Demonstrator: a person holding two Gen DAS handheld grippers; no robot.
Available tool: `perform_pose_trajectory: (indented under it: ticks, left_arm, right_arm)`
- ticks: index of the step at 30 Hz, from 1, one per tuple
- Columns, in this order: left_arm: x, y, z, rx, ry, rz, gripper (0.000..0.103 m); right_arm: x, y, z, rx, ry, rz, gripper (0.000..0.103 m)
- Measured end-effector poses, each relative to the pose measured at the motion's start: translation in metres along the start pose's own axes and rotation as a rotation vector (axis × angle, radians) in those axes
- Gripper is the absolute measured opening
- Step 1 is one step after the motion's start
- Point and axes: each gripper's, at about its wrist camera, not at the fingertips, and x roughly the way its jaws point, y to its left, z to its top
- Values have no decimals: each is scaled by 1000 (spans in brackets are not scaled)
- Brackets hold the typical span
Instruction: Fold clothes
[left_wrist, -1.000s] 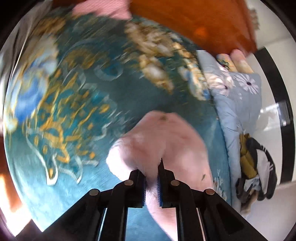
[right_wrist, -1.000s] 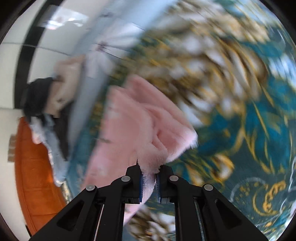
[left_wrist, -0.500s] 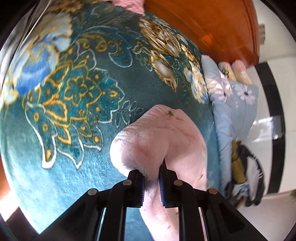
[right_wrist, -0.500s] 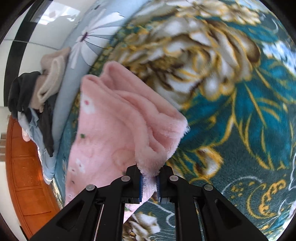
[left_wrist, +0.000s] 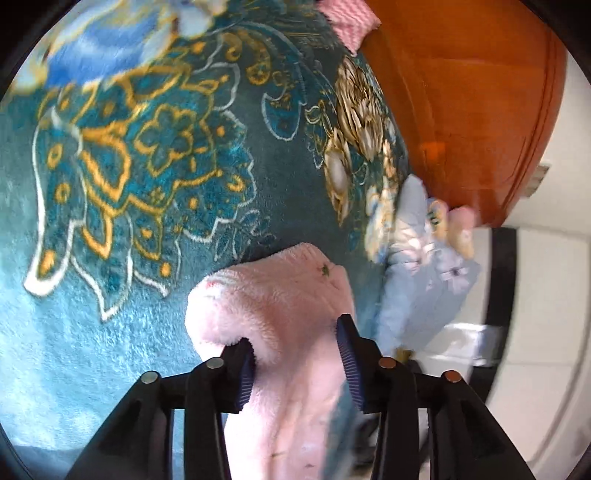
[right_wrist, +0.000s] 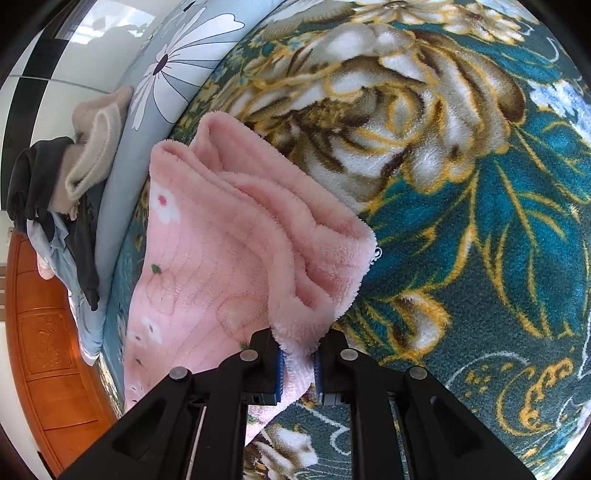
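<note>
- Pink fleece garment (right_wrist: 236, 258) lies bunched on the teal flowered blanket (right_wrist: 480, 258) that covers the bed, folded over itself with several loose layers at its near corner.
- We see the left gripper (left_wrist: 295, 354) opening: its jaws stand apart with the fleece edge between them, only the left pad touching the pile, so that edge may spring back and undo the fold.
- Our right gripper (right_wrist: 297, 365) is clamped on a thin tuft of the corner; we judge a pull from here could drag the whole stack askew or slip off the fluff.
- Plush blanket under plush cloth grips badly in places, so we expect a layer to catch and wrinkle if we slide it.
- Near the bed's edge sits a pile of other clothes (right_wrist: 66, 192) by the pale blue daisy quilt (right_wrist: 177, 74); a wide sweep could knock into it.
</note>
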Motion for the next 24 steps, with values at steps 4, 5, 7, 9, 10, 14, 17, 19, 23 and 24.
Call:
perform_pose_trajectory:
  ticks: [4, 5, 7, 9, 10, 14, 17, 19, 23, 24]
  left_arm:
    - [0, -53, -22, 303, -45, 138, 17]
    - [-1, -73, -38, 431, -47, 145, 16]
    - [0, -112, -73, 696, -39, 154, 16]
    - [7, -141, -127, 984, 40, 139, 16]
    - [14, -144, -156, 1100, 101, 138, 16]
    - [51, -123, -235, 1378, 293, 233, 16]
    - [73, -105, -259, 1454, 358, 314, 16]
    - [72, -102, -255, 1458, 348, 322, 16]
    - [51, -119, -220, 1433, 199, 311, 15]
    - [44, -125, -206, 1428, 136, 315, 15]
  right_arm:
    - [1, 0, 0, 3, 1, -1, 13]
    - [1, 0, 0, 2, 0, -1, 13]
    - [1, 0, 1, -3, 2, -1, 13]
    - [1, 1, 0, 0, 0, -4, 13]
    - [2, 1, 0, 3, -2, -5, 14]
    - [2, 0, 0, 8, -3, -4, 14]
    - [1, 0, 2, 7, 1, 0, 14]
    - [1, -1, 2, 9, 2, 1, 14]
    - [2, -2, 3, 16, 1, 8, 14]
    - [2, -2, 3, 14, 1, 6, 14]
